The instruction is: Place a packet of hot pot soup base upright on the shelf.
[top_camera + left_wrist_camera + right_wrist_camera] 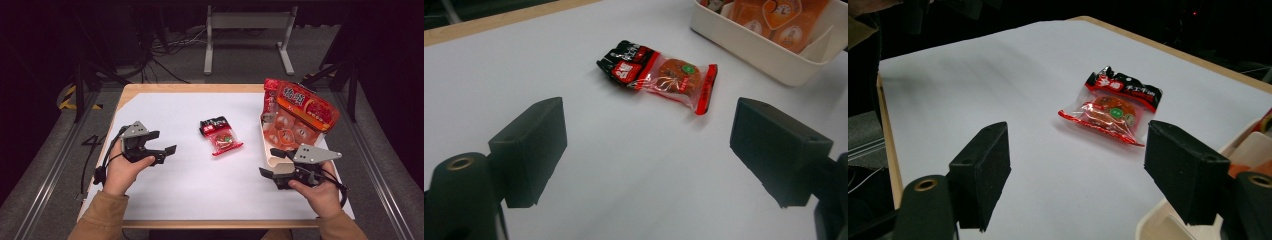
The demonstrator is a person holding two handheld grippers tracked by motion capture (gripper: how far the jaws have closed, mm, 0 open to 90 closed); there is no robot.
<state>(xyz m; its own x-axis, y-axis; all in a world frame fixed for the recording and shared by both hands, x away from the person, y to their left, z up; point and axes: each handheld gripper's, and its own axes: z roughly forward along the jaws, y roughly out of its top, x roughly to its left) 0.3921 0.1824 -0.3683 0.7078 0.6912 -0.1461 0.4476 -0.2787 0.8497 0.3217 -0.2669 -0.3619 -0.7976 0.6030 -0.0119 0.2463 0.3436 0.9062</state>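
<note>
A small snack packet [221,136], red and black with a clear window, lies flat in the middle of the white table cover. It also lies ahead of the jaws in the left gripper view [659,75] and in the right gripper view [1113,112]. My left gripper [167,141] is held left of the packet, pointing toward it, jaws wide apart with nothing between them [646,145]. My right gripper [266,161] hovers right of and nearer than the packet, beside the tray, also open and empty [1078,170].
A white tray [263,137] at the right holds several orange-red snack packets and a large red-orange bag [305,107]; its wall shows in the left gripper view [749,50]. Beyond the table's wooden far edge [195,88] stand a grey metal frame [247,22] and floor cables.
</note>
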